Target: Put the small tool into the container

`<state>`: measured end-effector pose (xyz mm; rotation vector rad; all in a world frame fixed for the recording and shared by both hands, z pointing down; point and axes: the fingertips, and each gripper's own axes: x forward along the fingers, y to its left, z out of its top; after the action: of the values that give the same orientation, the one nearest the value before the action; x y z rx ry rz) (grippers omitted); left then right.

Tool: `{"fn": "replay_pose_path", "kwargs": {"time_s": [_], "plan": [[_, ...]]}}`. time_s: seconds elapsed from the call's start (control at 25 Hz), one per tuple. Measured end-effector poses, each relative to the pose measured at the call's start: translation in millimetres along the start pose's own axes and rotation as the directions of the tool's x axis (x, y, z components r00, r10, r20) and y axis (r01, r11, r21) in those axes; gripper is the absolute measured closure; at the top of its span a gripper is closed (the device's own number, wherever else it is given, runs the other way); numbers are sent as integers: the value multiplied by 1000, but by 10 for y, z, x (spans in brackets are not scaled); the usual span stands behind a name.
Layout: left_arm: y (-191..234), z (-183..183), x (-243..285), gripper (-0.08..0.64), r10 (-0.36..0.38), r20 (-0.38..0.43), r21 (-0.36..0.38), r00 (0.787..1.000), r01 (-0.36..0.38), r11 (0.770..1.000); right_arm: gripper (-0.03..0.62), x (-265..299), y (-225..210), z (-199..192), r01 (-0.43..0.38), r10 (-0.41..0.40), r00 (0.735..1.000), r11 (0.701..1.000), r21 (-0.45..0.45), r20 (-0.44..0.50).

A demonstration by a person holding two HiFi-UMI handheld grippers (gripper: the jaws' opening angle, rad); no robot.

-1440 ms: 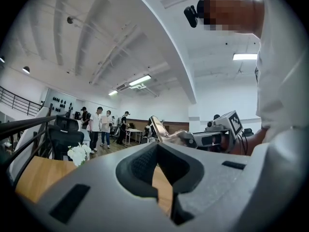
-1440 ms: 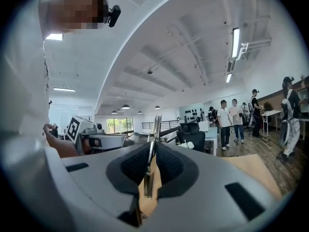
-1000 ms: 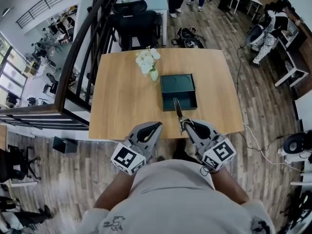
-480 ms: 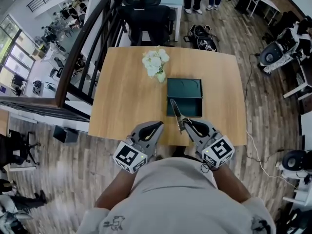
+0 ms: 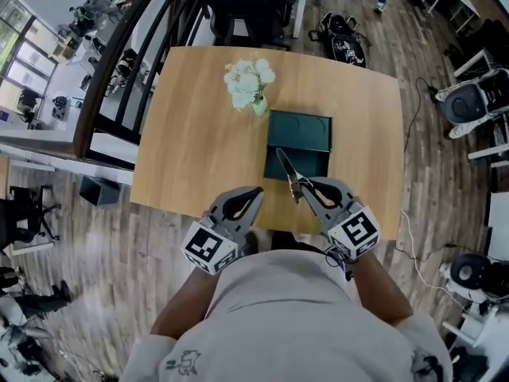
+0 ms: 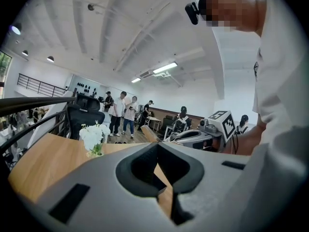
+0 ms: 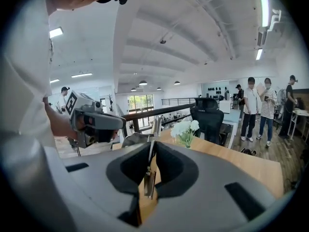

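My right gripper (image 5: pixel 301 188) is shut on a small slim metal tool (image 5: pixel 286 168) and holds it above the table's near edge. The tool's tip points away from me and, in the head view, overlaps the near left part of the dark green box container (image 5: pixel 306 134). The right gripper view has the tool (image 7: pixel 150 170) standing upright, pinched between the pads of that gripper (image 7: pixel 150 153). Low at the near edge, left of the right one, my left gripper (image 5: pixel 253 193) is shut with nothing in it. Its jaws (image 6: pixel 157 153) meet in the left gripper view.
The wooden table (image 5: pixel 191 134) carries a small vase of white flowers (image 5: pixel 248 86) just beyond the container's left corner. A black office chair (image 5: pixel 242 6) stands behind the table, a railing runs along the left, and people stand far off.
The head view has swung, so the table and box now lie closer to the grippers in the picture. The right gripper keeps its hold on the tool; the left stays shut.
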<state>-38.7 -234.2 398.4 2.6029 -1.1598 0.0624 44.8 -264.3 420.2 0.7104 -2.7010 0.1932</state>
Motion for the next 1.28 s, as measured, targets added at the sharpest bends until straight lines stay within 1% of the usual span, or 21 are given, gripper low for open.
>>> {"fn": "replay_pose_path", "kwargs": {"time_s": [0.12, 0.24, 0.4, 0.6, 0.76, 0.84, 1.04, 1.16, 1.28], "plan": [[54, -167, 125, 555, 17, -33, -27, 999, -17, 999, 557, 89, -114, -243, -37, 35, 996, 999, -20, -82], [167, -345, 282, 555, 32, -67, -59, 997, -36, 998, 557, 215, -287, -488, -66, 62, 989, 998, -24, -135], [237, -563, 467, 555, 48, -101, -90, 994, -57, 994, 557, 357, -455, -843, -105, 97, 972, 994, -26, -213], [315, -827, 675, 555, 70, -155, -85, 985, -84, 993, 555, 524, -573, -1235, -177, 148, 936, 982, -64, -320], [411, -1095, 779, 555, 74, -198, -114, 977, -98, 989, 555, 675, -627, -1516, -234, 189, 905, 969, -75, -382], [469, -1213, 834, 555, 77, -212, -127, 974, -105, 986, 555, 760, -697, -1644, -248, 190, 891, 965, -90, -413], [585, -1472, 964, 555, 81, -246, -145, 966, -119, 982, 555, 942, -838, -1907, -284, 167, 847, 945, -163, -504], [619, -1570, 1063, 555, 84, -258, -138, 963, -123, 983, 555, 1029, -886, -2044, -293, 161, 833, 940, -174, -530], [669, -1684, 1127, 555, 91, -275, -141, 957, -134, 981, 554, 1109, -900, -2256, -317, 155, 807, 928, -196, -570]]}}
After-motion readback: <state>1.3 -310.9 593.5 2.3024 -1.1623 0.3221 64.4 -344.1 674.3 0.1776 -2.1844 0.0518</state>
